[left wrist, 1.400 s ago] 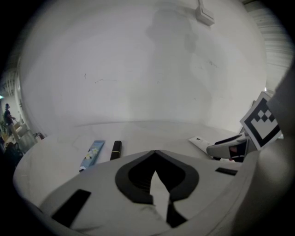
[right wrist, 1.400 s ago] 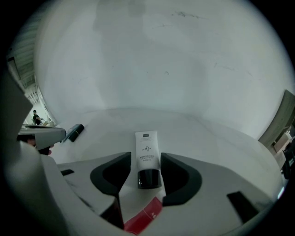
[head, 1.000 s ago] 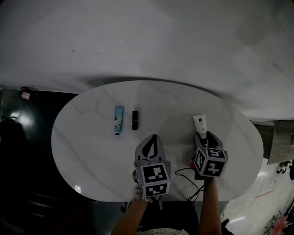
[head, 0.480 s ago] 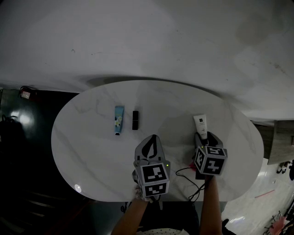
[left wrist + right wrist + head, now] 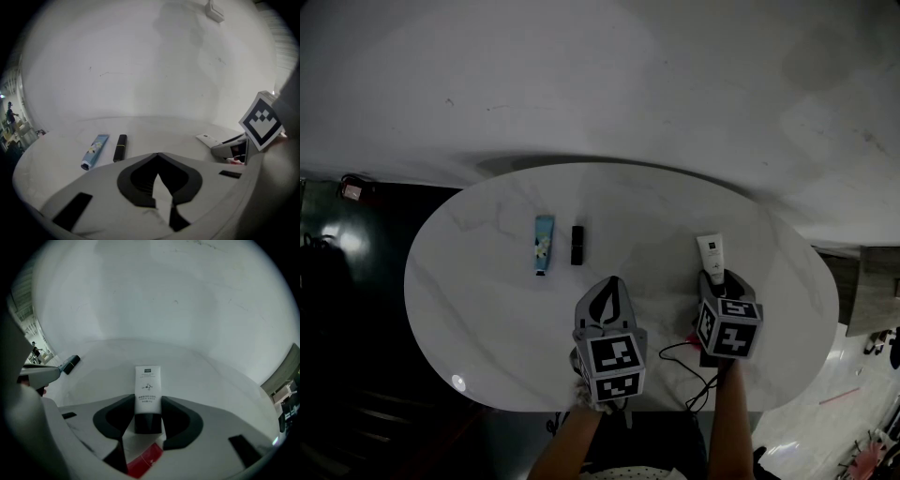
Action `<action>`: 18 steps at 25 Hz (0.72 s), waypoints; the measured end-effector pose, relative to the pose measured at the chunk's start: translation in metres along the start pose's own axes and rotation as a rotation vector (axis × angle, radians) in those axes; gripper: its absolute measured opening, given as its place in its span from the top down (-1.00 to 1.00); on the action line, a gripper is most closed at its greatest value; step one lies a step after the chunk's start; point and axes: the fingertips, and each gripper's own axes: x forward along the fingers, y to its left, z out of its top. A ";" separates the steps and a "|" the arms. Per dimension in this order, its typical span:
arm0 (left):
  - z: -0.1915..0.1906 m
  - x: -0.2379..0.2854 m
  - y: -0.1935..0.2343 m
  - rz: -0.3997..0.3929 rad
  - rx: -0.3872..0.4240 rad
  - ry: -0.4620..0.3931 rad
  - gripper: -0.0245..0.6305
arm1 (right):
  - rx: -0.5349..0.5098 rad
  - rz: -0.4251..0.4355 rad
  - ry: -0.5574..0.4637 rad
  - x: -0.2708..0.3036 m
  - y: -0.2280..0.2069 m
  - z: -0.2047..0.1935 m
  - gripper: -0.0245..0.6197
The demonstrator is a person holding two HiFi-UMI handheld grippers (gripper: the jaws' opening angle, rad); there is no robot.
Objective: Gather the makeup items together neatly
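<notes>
Status: early, nothing gathered yet afaict. 3 items on the table (image 5: 478, 309). The blue tube (image 5: 543, 245) + black lipstick (image 5: 576, 245) lie side by side, just apart, roughly parallel, left of center. Looks like the natural gather spot. The white tube (image 5: 147, 383) w/ black cap is the odd one out: well apart from them on the right side, lying flat, cap end toward the person.

R gripper (image 5: 148, 417): angled down over the white tube, jaws have just been closing, w/ the tube's cap end between them. Pads look to be against both sides of it, so I read that as a grasp. Tube not lifted off the table.

L gripper (image 5: 610, 281): clenched tight, nothing in it, parked over bare table mid-front, near none of the items.

Done: grip on white tube, more or less.

Left to do: lift it, carry it over to the left, lay it beside the lipstick lined up w/ the other two, let go. Maybe a nudge after to square up the row. Approx a third in, my guess.
</notes>
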 end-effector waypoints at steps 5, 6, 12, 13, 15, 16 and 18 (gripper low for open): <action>-0.001 -0.001 0.003 0.002 -0.004 0.000 0.84 | 0.011 -0.009 0.006 0.000 0.000 0.000 0.30; -0.002 -0.002 0.003 0.003 -0.005 0.001 0.84 | 0.014 -0.009 0.006 0.000 0.000 0.000 0.30; -0.005 -0.004 0.007 0.009 -0.009 0.003 0.84 | 0.045 -0.019 -0.011 -0.001 -0.001 0.002 0.30; -0.005 -0.004 0.008 0.011 -0.009 0.003 0.84 | 0.047 -0.021 -0.017 -0.002 -0.001 0.004 0.31; -0.006 -0.004 0.010 0.014 -0.010 0.002 0.84 | 0.047 -0.023 -0.030 -0.003 -0.001 0.007 0.31; -0.006 -0.005 0.011 0.015 -0.012 0.002 0.84 | 0.047 -0.022 -0.033 -0.003 0.000 0.008 0.31; -0.005 -0.005 0.012 0.015 -0.014 -0.001 0.84 | 0.051 -0.018 -0.039 -0.005 0.002 0.011 0.31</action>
